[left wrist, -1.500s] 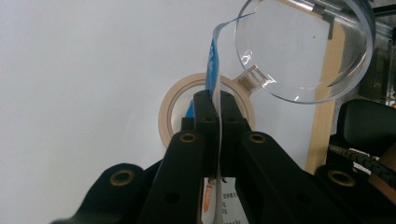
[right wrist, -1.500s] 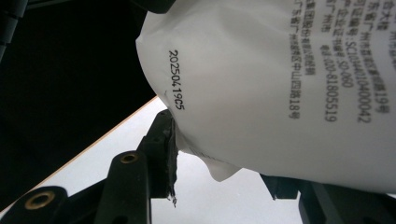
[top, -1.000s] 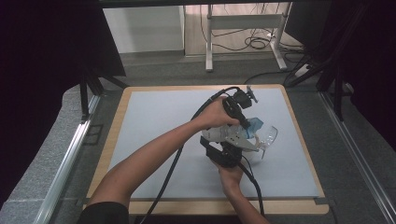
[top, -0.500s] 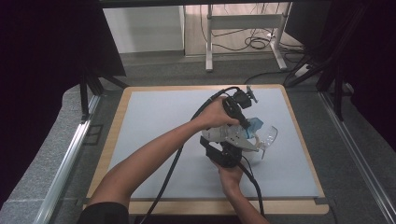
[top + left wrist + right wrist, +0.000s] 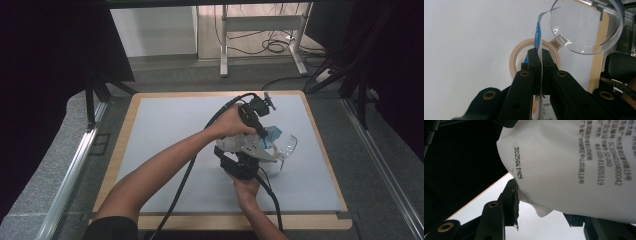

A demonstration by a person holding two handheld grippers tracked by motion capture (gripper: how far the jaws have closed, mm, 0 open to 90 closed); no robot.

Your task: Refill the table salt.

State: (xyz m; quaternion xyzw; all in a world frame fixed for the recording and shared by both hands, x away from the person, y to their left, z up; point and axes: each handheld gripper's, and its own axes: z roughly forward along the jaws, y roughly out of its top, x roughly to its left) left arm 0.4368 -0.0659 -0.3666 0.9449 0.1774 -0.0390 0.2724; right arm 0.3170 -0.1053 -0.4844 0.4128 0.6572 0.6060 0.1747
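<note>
A white packet [image 5: 239, 145] with black print and a blue end [image 5: 273, 133] hangs above the grey mat, held between both grippers. My left gripper [image 5: 266, 131] is shut on the packet's thin blue-and-white edge [image 5: 539, 32], its jaws [image 5: 538, 53] pressed together on it. My right gripper [image 5: 249, 150] grips the puffy white body [image 5: 574, 165] from below, with one jaw on each side of it [image 5: 544, 202]. Under the packet, a roll of beige tape [image 5: 515, 56] lies flat on the mat. A clear cup with a handle [image 5: 584, 25] lies beside it [image 5: 287, 147].
The grey mat [image 5: 165, 135] covers a wooden board [image 5: 225, 220] whose rim shows all round. Metal rails [image 5: 75, 165] run along both sides. Beyond the far edge are desk legs and loose cables [image 5: 272, 47] on the floor, with black drapes left and right.
</note>
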